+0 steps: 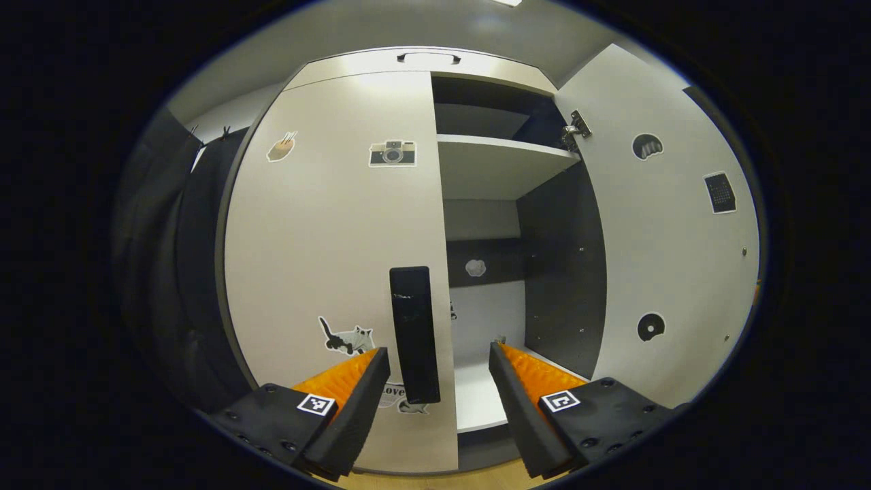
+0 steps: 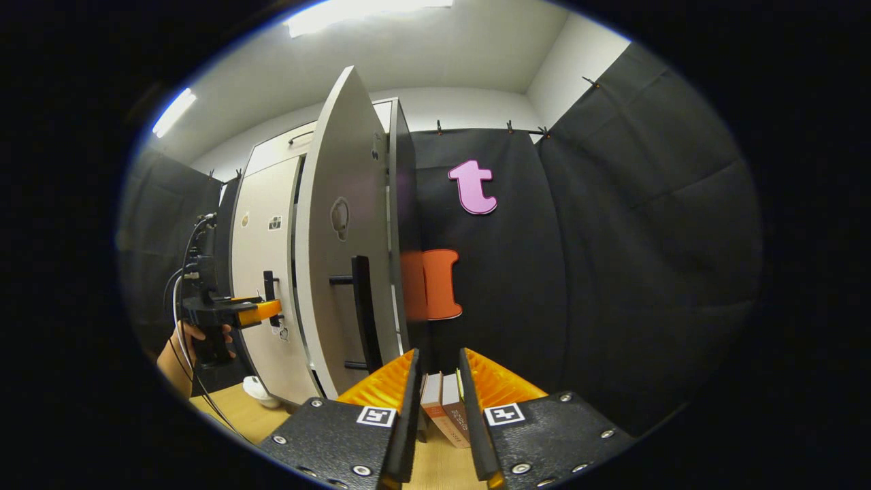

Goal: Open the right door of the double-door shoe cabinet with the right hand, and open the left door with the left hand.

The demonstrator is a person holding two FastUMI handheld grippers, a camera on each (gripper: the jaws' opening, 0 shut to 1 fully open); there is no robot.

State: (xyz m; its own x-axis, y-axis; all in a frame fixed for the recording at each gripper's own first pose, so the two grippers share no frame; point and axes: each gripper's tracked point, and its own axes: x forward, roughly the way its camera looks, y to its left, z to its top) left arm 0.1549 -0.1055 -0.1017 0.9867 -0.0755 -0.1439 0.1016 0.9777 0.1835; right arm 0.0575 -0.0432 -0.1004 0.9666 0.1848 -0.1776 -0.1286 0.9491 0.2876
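In front of my left gripper (image 1: pixel 439 367), jaws apart, the left door (image 1: pixel 333 258) stays closed, its handle (image 1: pixel 414 333) between the fingers; my right gripper (image 2: pixel 439 381), nearly closed, faces the swung-open right door (image 2: pixel 343 238).

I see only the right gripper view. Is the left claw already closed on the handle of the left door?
Observer: No. The left claw is open. The black vertical bar handle of the white left door stands between its fingers, not pinched.
Operator: Is that door closed?
Observer: Yes, it looks flush, while the white right door stands wide open.
Operator: What is inside?
Observer: A white shelf near the top.
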